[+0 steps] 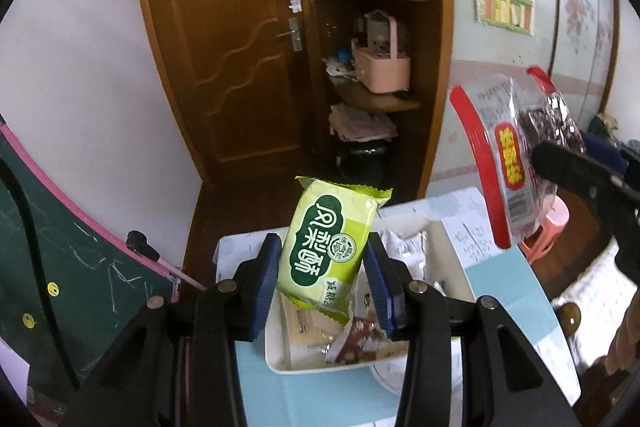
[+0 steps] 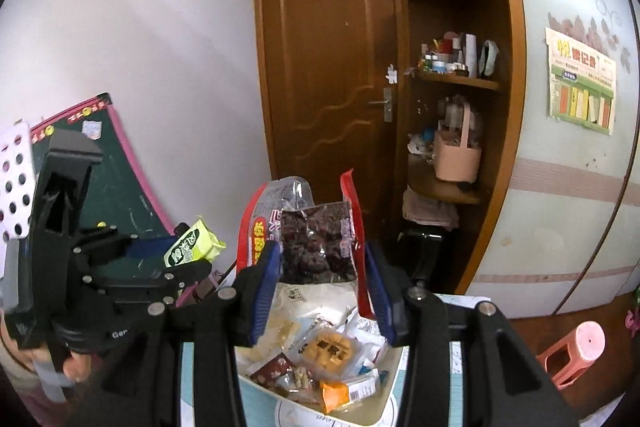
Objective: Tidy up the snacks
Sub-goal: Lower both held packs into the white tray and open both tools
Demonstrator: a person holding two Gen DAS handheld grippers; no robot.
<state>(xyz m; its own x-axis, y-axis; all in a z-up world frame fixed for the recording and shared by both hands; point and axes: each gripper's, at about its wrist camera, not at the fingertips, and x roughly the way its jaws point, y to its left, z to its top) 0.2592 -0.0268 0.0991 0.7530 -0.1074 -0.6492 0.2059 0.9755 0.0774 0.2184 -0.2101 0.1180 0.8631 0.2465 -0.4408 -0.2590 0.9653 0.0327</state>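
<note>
My left gripper [image 1: 323, 275] is shut on a green snack packet [image 1: 326, 247] and holds it upright above a white tray [image 1: 276, 355] of mixed snacks. The packet also shows in the right wrist view [image 2: 192, 245]. My right gripper [image 2: 320, 283] is shut on a clear red-edged bag of dark dried fruit [image 2: 316, 239], raised above the same tray [image 2: 394, 359]. In the left wrist view that bag [image 1: 508, 155] hangs at the right, held by the right gripper's black fingers [image 1: 568, 167].
The tray sits on a light blue table [image 1: 520, 287] with papers. A green chalkboard [image 1: 60, 267] leans at the left. A brown door [image 1: 240, 47] and shelves with a pink basket [image 1: 384, 67] stand behind. A pink stool [image 2: 576, 351] is at the right.
</note>
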